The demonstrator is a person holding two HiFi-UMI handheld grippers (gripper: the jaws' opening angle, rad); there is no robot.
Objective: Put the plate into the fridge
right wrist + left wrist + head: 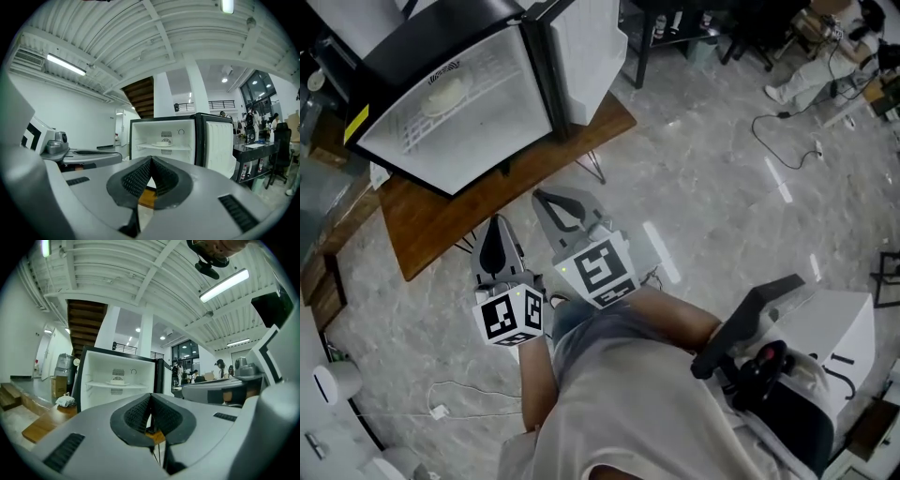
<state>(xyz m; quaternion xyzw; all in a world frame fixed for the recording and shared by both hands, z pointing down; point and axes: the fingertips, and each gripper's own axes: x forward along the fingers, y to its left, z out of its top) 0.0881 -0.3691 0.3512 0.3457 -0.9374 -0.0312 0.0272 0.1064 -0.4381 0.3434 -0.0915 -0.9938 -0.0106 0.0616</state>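
The small fridge (441, 94) stands on a low wooden table (478, 202) with its door (581, 47) swung open. A white plate (445, 94) rests on the fridge's wire shelf; it also shows as the plate (117, 382) in the left gripper view and the plate (164, 144) in the right gripper view. My left gripper (494, 246) and right gripper (555, 208) are held close to the person's body, well short of the fridge. Both are shut with nothing between their pads, left gripper (150, 397) and right gripper (151, 161) alike.
A grey stone floor (722, 187) spreads to the right. A white machine with a black handle (787, 347) stands at the lower right. Cables (787, 122) lie on the floor farther back. A crumpled white cloth (64, 401) lies on the table beside the fridge.
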